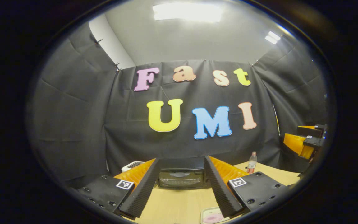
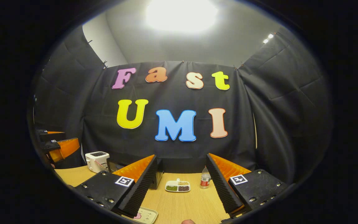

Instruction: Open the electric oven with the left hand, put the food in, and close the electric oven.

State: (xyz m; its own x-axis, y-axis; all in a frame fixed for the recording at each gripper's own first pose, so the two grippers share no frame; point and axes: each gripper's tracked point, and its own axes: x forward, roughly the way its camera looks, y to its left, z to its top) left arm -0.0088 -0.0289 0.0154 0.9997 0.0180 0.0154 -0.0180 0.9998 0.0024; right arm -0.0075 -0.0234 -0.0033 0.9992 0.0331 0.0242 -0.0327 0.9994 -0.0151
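Right now the oven [image 1: 181,175] sits dead ahead at 12 o'clock between the left gripper [image 1: 181,193] jaws, spread wide; door probably closed. Right gripper [image 2: 179,193] also wide, holding nothing.

Each gripper, left gripper [image 1: 181,189] and right gripper [image 2: 179,189], carries two wedge-shaped fingers with ribbed inner pads. They sit on flat black mounting blocks [image 1: 256,189] studded with round screws. Every block bears a small square black-and-white marker [image 2: 123,181].
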